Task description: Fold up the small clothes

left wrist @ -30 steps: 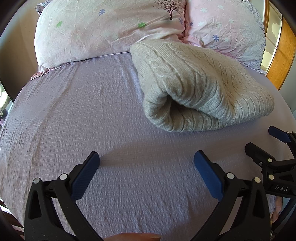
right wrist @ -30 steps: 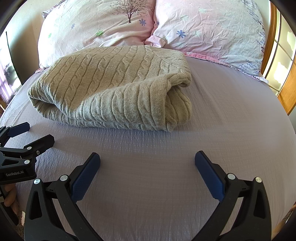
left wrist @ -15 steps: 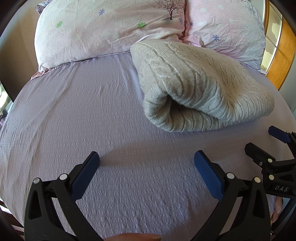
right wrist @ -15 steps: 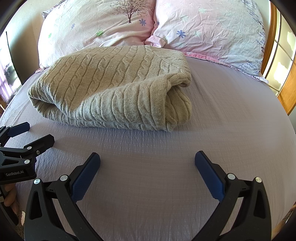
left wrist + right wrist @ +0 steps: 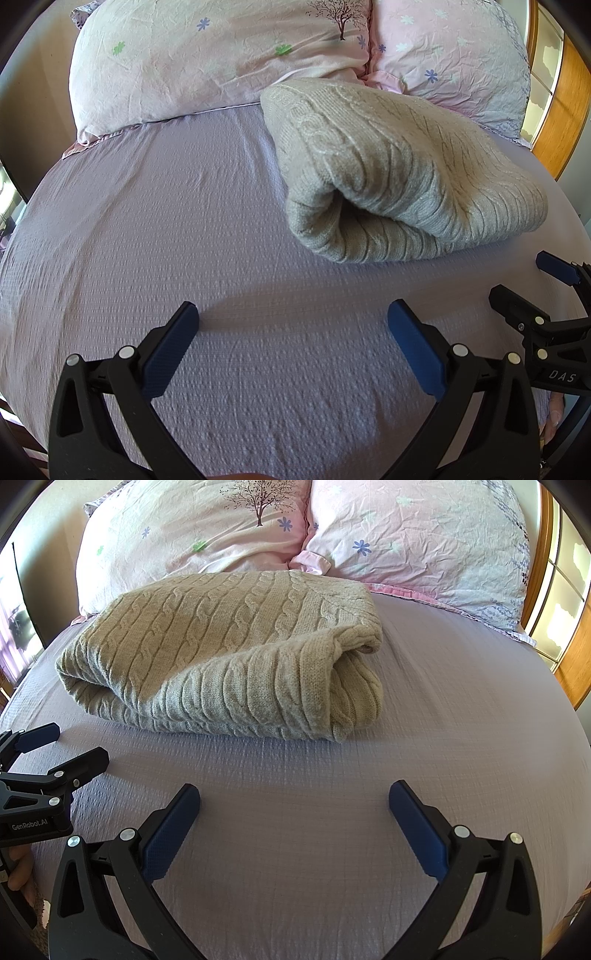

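Observation:
A beige cable-knit sweater (image 5: 399,177) lies folded in a thick bundle on the lilac bed sheet (image 5: 177,229), just in front of the pillows. It also shows in the right wrist view (image 5: 229,657). My left gripper (image 5: 291,314) is open and empty, over bare sheet short of the sweater's left end. My right gripper (image 5: 293,794) is open and empty, over bare sheet in front of the sweater's right end. Each gripper shows at the edge of the other's view, the right one (image 5: 524,284) and the left one (image 5: 59,746), both apart from the sweater.
Two pink flowered pillows (image 5: 207,535) (image 5: 424,542) lie at the head of the bed behind the sweater. A wooden frame with a window (image 5: 565,602) stands at the right. The bed's edges curve away at the left and right.

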